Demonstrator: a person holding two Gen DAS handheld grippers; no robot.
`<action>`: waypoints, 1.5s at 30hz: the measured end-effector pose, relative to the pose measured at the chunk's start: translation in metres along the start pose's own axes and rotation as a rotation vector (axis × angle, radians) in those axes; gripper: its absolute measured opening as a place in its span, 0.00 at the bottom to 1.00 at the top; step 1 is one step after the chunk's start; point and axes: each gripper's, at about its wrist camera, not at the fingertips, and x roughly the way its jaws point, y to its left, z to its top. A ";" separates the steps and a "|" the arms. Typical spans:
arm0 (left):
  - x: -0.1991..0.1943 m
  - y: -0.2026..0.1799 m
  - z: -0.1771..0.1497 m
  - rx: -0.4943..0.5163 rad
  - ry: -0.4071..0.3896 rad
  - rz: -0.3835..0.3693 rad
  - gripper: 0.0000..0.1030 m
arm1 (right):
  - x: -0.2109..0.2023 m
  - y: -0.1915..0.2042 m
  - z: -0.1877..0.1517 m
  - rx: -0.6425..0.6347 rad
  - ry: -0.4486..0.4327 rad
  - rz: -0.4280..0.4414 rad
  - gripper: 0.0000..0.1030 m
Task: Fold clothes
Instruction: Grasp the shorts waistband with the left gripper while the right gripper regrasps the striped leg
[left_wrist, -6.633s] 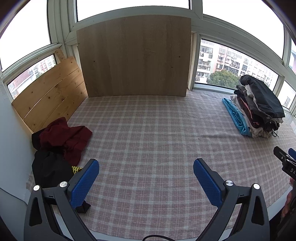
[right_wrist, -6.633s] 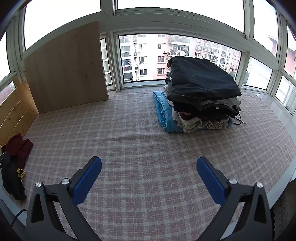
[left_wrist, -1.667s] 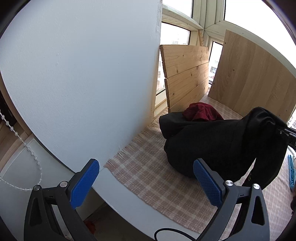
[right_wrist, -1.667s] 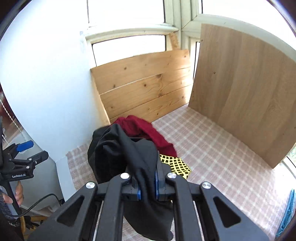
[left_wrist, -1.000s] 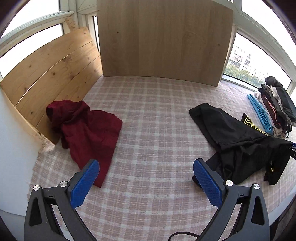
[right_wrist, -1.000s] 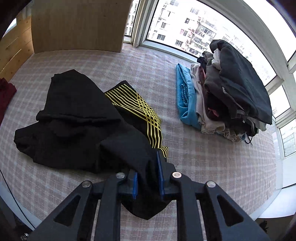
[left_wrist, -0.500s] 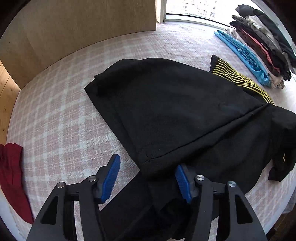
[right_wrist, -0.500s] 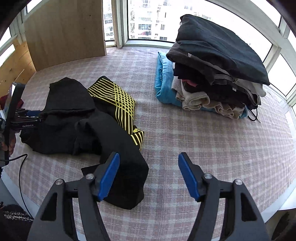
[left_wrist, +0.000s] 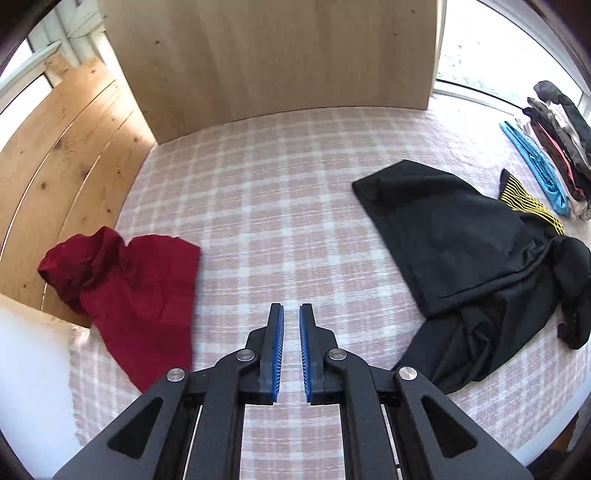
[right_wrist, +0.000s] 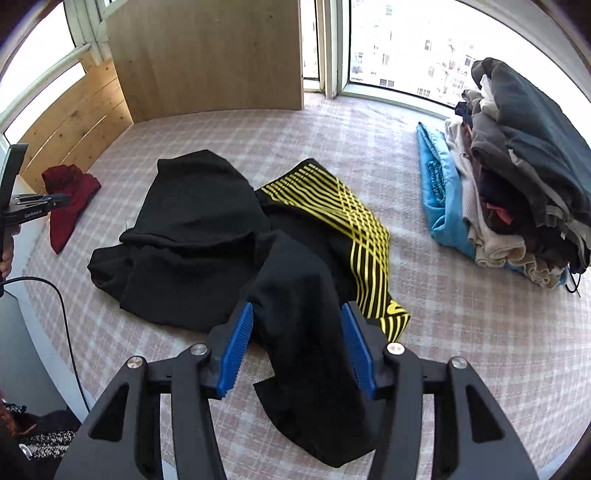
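Note:
A black garment (left_wrist: 461, 236) with a yellow-striped panel (left_wrist: 528, 203) lies crumpled on the pink checked cloth (left_wrist: 277, 206), to the right of my left gripper (left_wrist: 291, 310). That gripper is shut with nothing between its blue pads and hovers over bare cloth. In the right wrist view the black garment (right_wrist: 192, 221) spreads across the middle, its yellow-striped panel (right_wrist: 351, 221) on the right. My right gripper (right_wrist: 297, 310) is open, its fingers standing either side of a black sleeve fold. A dark red garment (left_wrist: 136, 295) lies bunched at the left.
A tall stack of folded clothes (right_wrist: 517, 166) on a blue piece sits at the right. Wooden boards (left_wrist: 277, 48) close off the back and left. The surface's front edge runs close below both grippers. A black cable (right_wrist: 66, 314) hangs at the left, near a hand.
My left gripper has come off the black garment, swung left over bare cloth and shut. My right gripper has dropped over the black sleeve and its jaws have narrowed.

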 end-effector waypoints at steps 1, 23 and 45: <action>-0.004 0.013 0.003 -0.015 -0.013 0.023 0.09 | -0.004 -0.004 0.009 0.009 -0.025 -0.042 0.49; 0.106 -0.101 0.110 0.195 0.094 -0.168 0.68 | 0.138 -0.030 0.080 -0.019 0.143 -0.158 0.59; -0.002 -0.011 0.091 0.081 -0.111 -0.291 0.05 | 0.011 -0.005 0.109 -0.013 -0.160 -0.079 0.03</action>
